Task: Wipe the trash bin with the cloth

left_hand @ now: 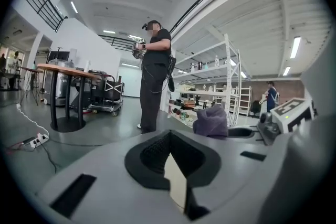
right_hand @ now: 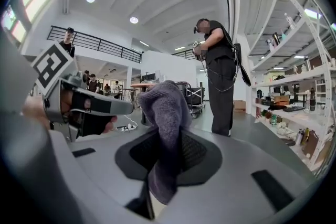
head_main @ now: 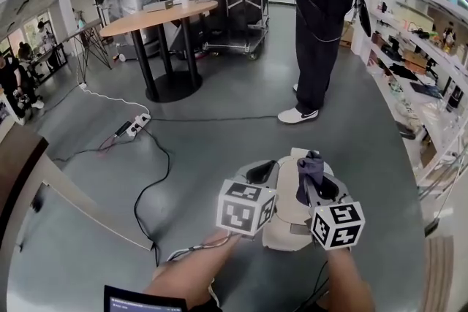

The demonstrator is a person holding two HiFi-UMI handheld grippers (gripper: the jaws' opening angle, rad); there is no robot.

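The trash bin (head_main: 289, 221) stands on the open floor (head_main: 219, 135) directly below you, so both tools can reach its top. Your right tool (head_main: 311, 183) is clamped on the one cloth (head_main: 310, 166). The bunched end stands free above the jaws, likely to serve as the wiping pad. Your left tool (head_main: 261, 172) has its jaws together on nothing and sits over the bin's left rim, probably to steady it. That makes one bin, one cloth and two tools.

grey floor (head_main: 219, 128) carries the trash bin (head_main: 289, 219) at lower centre, a power strip (head_main: 137, 126) at left, a round table (head_main: 159, 14) upper left
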